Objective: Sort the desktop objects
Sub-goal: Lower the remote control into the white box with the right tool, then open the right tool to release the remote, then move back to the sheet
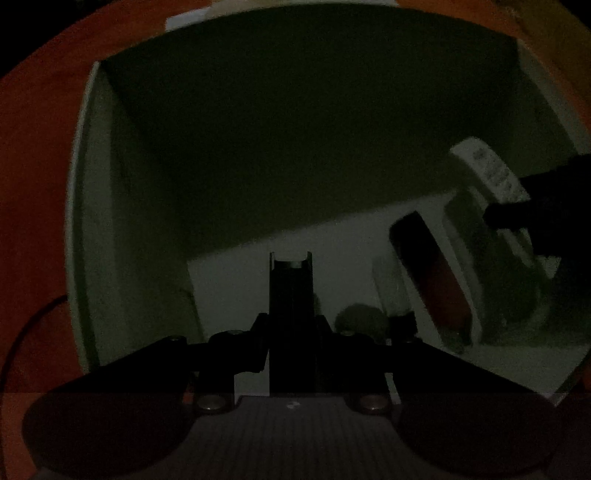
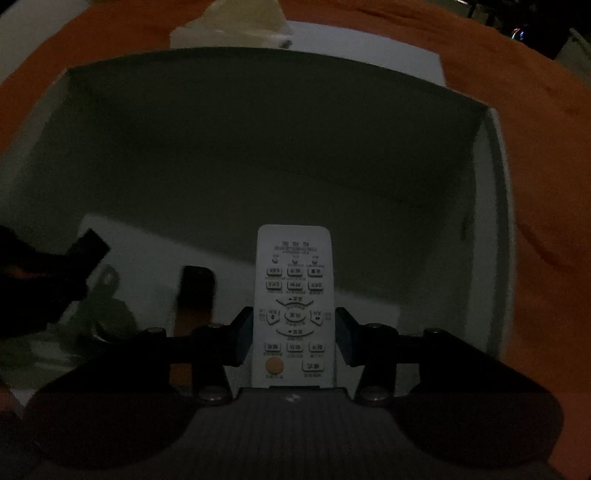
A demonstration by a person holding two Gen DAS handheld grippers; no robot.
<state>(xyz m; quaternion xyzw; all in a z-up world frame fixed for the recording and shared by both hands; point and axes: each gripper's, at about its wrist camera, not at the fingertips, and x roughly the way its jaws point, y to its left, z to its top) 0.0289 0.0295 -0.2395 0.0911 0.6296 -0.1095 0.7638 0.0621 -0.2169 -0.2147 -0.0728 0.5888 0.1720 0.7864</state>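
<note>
Both pairs of jaws are clamped on something. Those of the right gripper (image 2: pixel 293 334) press on the long sides of a white remote control (image 2: pixel 294 306), which points away from the camera, keypad up, its orange button nearest the gripper body. Those of the left gripper (image 1: pixel 291 328) pinch a narrow black object (image 1: pixel 291 291) that stands straight up between them; its flat end shows a small recess, but the picture is too dark to tell what it is.

Each gripper hangs over the open white storage box (image 2: pixel 496 206), whose far walls sit in deep shadow. On the pale floor of the box lies a dark rectangular item with a reddish-brown end (image 2: pixel 195 295), just left of the remote in the right wrist view. Further left are murky rounded shapes (image 2: pixel 110 317) that cannot be made out.

In the left wrist view the remote appears at the right edge, partly covered by the black finger (image 1: pixel 517 212) gripping it. The right wrist view in turn catches the left gripper as a black mass cut off at the left edge.

An orange cloth (image 2: pixel 546 147) surrounds the box. Behind its far rim a pale, blurred object (image 2: pixel 236 26) is cropped by the frame.
</note>
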